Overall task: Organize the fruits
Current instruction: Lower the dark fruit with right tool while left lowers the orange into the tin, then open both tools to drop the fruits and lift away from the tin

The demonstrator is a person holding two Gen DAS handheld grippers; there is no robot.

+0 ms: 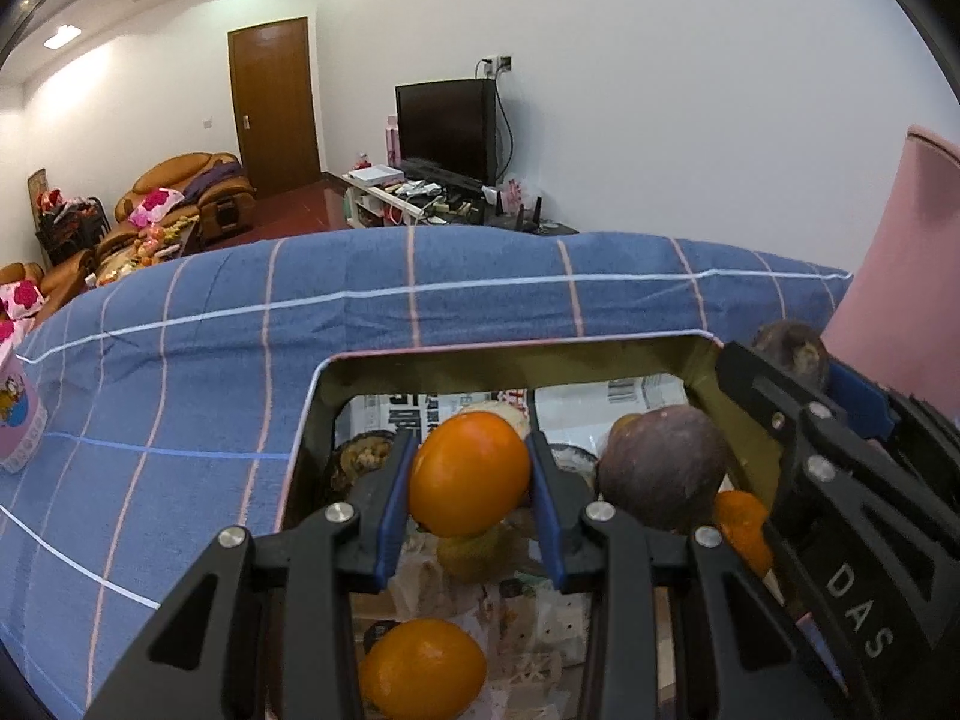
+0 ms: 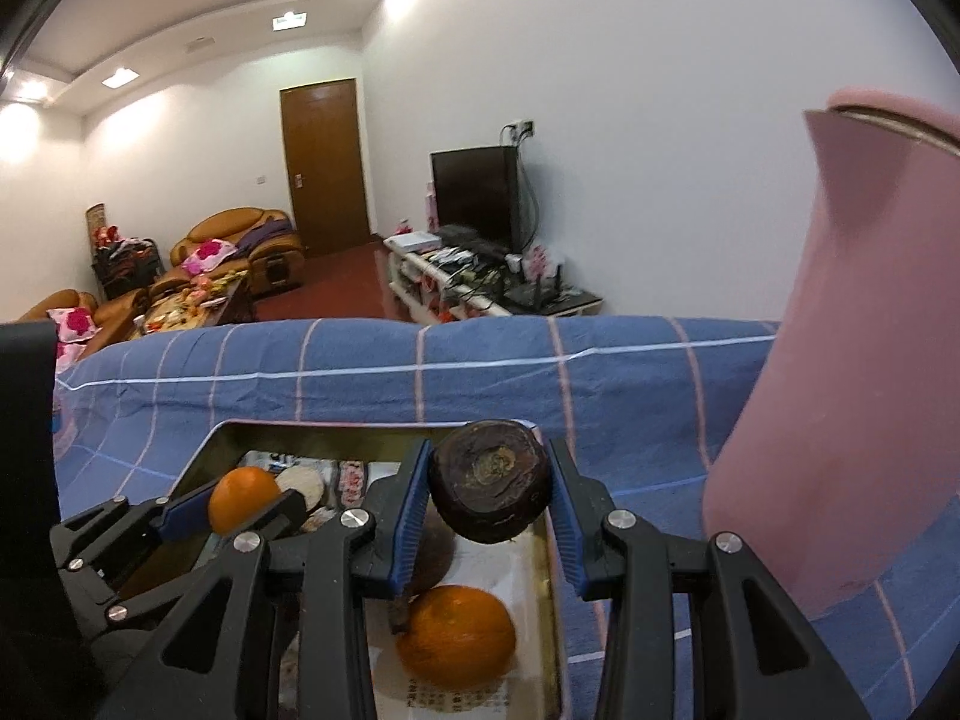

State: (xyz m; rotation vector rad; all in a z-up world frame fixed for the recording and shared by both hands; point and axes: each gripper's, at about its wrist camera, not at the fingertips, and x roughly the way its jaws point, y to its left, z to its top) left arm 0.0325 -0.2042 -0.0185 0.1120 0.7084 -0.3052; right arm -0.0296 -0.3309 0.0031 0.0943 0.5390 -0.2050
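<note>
Your left gripper (image 1: pixel 471 474) is clamped on an orange (image 1: pixel 468 471), pads pressing both sides. Your right gripper (image 2: pixel 491 492) is clamped on a dark purple fruit (image 2: pixel 491 489), above the tray (image 2: pixel 555 600).

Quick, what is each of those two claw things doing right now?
Left gripper: closed on a round orange fruit.
Right gripper: closed on a dark purple round fruit.

Both wrist views overlook the tin box (image 1: pixel 690 360) closely.
</note>
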